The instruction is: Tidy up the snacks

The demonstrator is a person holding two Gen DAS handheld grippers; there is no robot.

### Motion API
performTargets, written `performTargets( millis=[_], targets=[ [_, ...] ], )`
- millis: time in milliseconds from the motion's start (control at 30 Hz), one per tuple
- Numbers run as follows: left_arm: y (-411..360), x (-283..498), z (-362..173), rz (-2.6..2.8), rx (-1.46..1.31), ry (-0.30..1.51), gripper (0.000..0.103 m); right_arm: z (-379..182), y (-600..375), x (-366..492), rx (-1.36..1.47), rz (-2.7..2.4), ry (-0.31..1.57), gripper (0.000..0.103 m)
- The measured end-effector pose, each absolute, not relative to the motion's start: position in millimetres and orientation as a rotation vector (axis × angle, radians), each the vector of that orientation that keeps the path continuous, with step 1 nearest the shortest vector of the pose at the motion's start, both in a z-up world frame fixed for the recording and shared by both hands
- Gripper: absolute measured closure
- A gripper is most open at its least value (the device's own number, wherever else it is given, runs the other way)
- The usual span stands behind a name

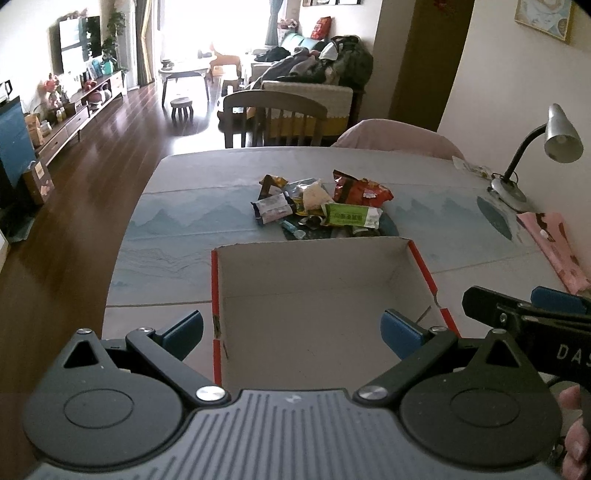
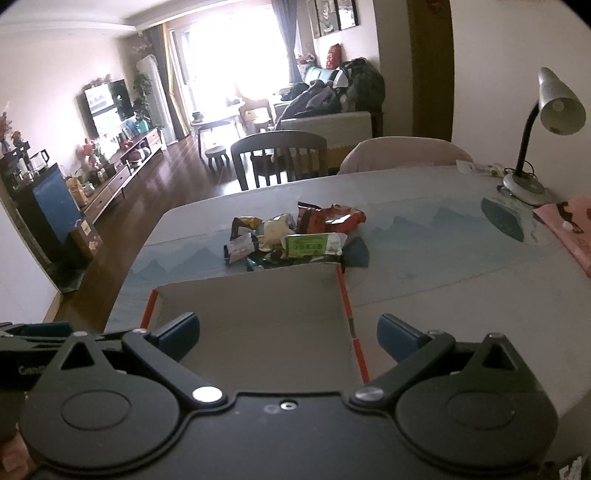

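Both the left gripper (image 1: 291, 332) and the right gripper (image 2: 288, 334) have jaws wide apart, holding nothing. The snack pile (image 1: 321, 201) lies at twelve o'clock, just beyond the empty box (image 1: 314, 295). The green packet (image 1: 352, 215) lies long axis three-to-nine. Overlapping wrappers may slip or drag neighbours; lower ones are perhaps hidden.

— Where are we?
— In a home: our surface (image 1: 177, 206) meets dining chairs (image 1: 275, 118), and beyond we see a sofa (image 1: 306, 74), television (image 1: 75, 40), wooden floor (image 1: 110, 155) and bright window (image 1: 207, 26).
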State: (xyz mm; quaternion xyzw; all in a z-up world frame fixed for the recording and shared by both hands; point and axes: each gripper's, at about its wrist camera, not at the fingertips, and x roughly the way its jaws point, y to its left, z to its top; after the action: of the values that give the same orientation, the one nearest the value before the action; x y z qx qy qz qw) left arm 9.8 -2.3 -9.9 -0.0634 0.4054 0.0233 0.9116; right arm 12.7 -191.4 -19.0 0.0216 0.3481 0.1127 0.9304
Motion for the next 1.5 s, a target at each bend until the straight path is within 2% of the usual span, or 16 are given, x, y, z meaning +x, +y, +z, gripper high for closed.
performTargets(
  millis=[1500],
  targets=[
    [-5, 10, 1, 0.017, -0.123, 0.816, 0.000, -12, -195, 8, 0.037, 0.201, 0.681, 0.000]
  ],
)
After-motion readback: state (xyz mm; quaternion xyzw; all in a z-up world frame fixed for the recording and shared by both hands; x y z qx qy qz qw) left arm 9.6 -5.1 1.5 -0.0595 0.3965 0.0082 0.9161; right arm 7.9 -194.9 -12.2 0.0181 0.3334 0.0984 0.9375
